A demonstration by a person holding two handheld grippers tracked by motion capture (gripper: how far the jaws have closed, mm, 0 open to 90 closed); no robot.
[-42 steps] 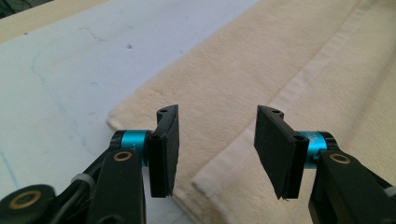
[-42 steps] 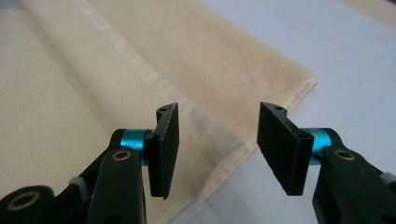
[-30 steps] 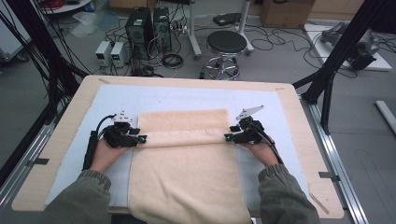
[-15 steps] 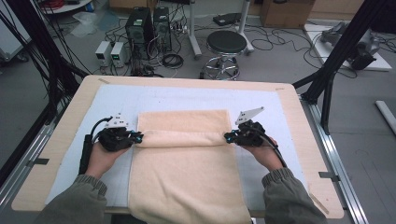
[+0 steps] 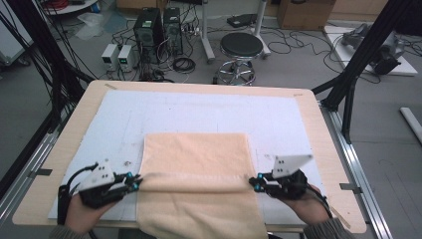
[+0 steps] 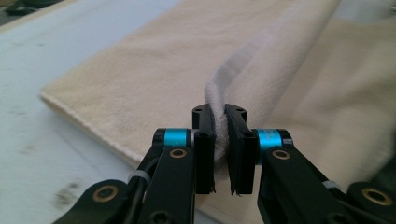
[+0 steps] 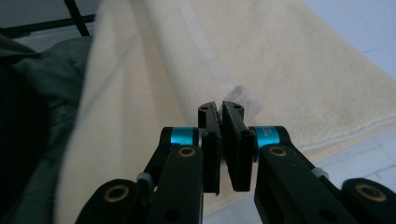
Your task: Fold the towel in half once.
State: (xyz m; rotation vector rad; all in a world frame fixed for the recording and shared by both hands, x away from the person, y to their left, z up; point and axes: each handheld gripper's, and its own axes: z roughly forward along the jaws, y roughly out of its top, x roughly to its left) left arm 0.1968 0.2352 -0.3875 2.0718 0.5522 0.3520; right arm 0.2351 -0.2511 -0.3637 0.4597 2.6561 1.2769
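Note:
A beige towel (image 5: 196, 154) lies on the white mat (image 5: 199, 109), and its near part hangs over the table's front edge. A raised fold runs across it between my two grippers. My left gripper (image 5: 135, 181) holds the fold's left end, shut on the towel's hem (image 6: 219, 100). My right gripper (image 5: 254, 183) holds the fold's right end, shut on the hem (image 7: 238, 95). Both pairs of jaws have just been closing, with towel cloth between them. In the left gripper view (image 6: 220, 116) and the right gripper view (image 7: 220, 112) the pads pinch the cloth tight.
The wooden table (image 5: 318, 129) ends just behind my hands at the front. Black frame posts (image 5: 358, 64) stand at the right and left. On the floor beyond are a stool (image 5: 241, 47), computer cases (image 5: 149, 30) and cables.
Both grippers closed on the towel's fold and moved toward the table's front edge, lifting slightly. The fold came along, and the towel's far edge now lies nearer to me.

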